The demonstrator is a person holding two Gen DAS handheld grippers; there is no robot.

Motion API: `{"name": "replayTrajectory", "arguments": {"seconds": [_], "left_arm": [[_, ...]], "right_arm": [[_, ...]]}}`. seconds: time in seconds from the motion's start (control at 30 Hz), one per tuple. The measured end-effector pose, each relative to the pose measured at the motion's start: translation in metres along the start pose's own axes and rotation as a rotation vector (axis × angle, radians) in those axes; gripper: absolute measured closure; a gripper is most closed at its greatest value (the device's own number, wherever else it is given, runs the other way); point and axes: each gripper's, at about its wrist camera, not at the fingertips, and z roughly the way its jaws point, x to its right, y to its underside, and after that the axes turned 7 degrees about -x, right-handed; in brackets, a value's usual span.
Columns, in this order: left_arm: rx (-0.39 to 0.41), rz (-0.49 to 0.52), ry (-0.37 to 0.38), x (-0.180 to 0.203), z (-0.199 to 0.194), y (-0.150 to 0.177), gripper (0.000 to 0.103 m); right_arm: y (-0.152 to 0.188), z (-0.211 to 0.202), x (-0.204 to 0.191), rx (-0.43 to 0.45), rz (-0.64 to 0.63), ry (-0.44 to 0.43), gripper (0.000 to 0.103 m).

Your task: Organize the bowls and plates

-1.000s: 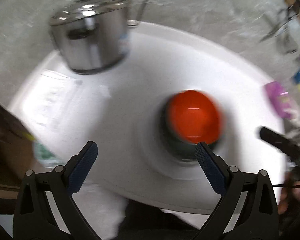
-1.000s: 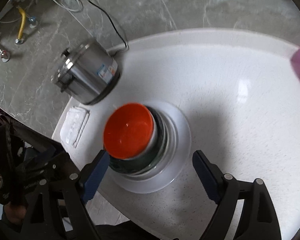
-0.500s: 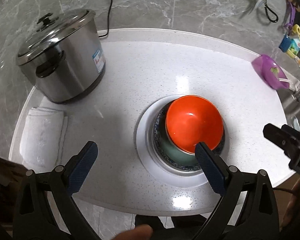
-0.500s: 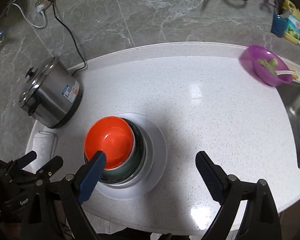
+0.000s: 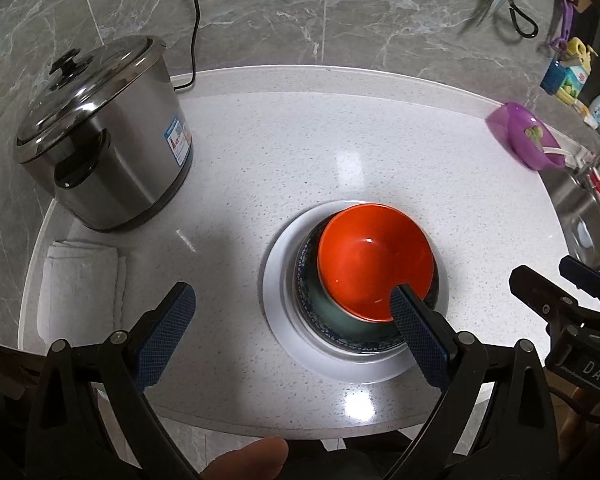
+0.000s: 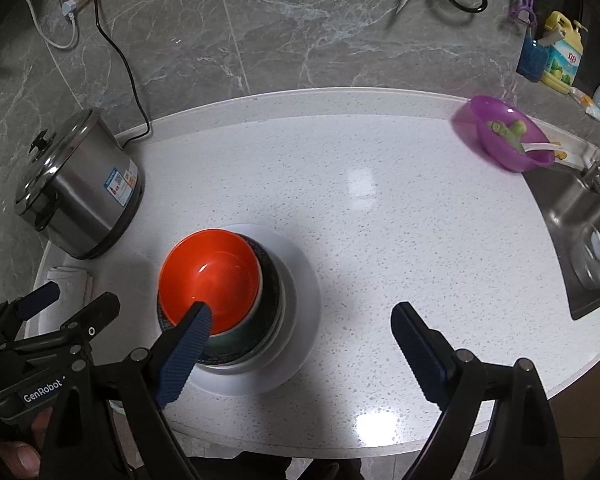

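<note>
The stacking looks mostly done: an orange bowl (image 5: 374,262) sits on top, nested in a green bowl (image 5: 332,312), which rests in a blue-patterned dish (image 5: 302,276) on a white plate (image 5: 278,300), all in the lower middle of the left wrist view. The orange bowl sits off-centre, shifted toward the upper part of the stack, so a nudge may be all that is left here.

Both tools hover above the counter (image 5: 340,152) holding nothing. The left gripper (image 5: 290,328) has its jaws wide apart, and the right gripper (image 6: 302,346) is spread just as wide, its left finger overlapping the orange bowl in the picture.

At the right edge a purple bowl (image 6: 500,138) stays apart from the stack; it holds some green bits and a white spoon (image 6: 538,147), so whether it belongs in the pile is unclear. The orange bowl is empty. A lidded steel pot (image 5: 104,136) stands at upper left, with a folded towel (image 5: 78,284) below it.
</note>
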Motion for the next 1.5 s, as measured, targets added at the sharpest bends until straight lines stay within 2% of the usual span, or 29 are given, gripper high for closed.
{"name": "replayTrajectory", "arguments": {"seconds": [1.5], "left_arm": [[-0.027, -0.009, -0.014, 0.0016, 0.0056, -0.0028, 0.005]], "right_arm": [[0.0015, 0.0073, 0.0017, -0.027, -0.01, 0.001, 0.01]]}}
